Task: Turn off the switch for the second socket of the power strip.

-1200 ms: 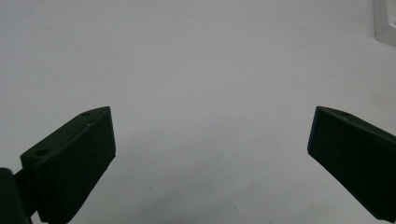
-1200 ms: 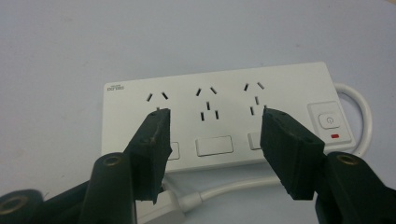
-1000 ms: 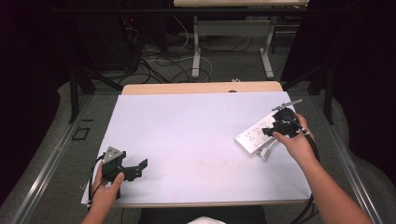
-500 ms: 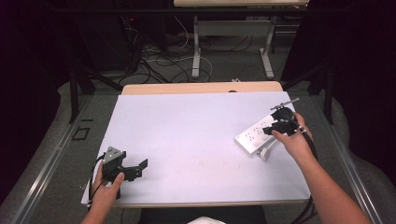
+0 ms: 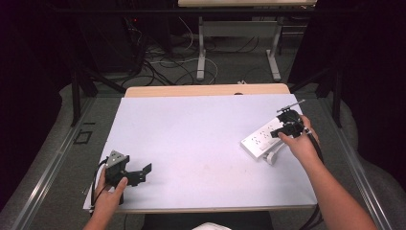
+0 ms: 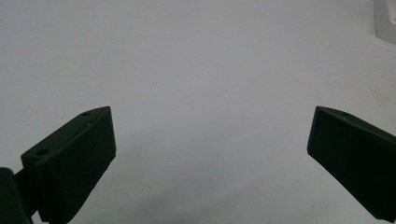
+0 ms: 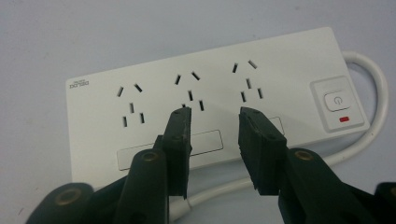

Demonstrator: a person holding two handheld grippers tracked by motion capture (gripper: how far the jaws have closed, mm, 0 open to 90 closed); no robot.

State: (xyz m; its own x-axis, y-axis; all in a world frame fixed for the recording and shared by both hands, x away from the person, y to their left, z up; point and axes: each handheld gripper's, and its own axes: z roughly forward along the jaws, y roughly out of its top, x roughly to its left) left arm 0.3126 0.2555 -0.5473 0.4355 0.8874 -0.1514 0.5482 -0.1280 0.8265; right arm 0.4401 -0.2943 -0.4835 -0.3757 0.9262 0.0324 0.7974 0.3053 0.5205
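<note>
While your right gripper [image 5: 281, 130] hovers over the power strip [image 5: 261, 139], nothing is gripped yet.

You have the strip lying flat near the right edge of the table [image 5: 201, 124], sockets up, and your right gripper [image 7: 212, 116] is poised over its near long edge with the jaws part-way apart around empty air, so the approach looks done and the grasp (or a press on the switch) is what remains, as far as I can judge. Your left gripper [image 5: 143, 171] waits well apart at the near left corner, jaws spread wide over bare tabletop. From above the strip is a small white bar; your right gripper view adds three socket groups, the power button [image 7: 337, 101] with its red mark, and the white cord [image 7: 373, 88] looping off that end.
</note>
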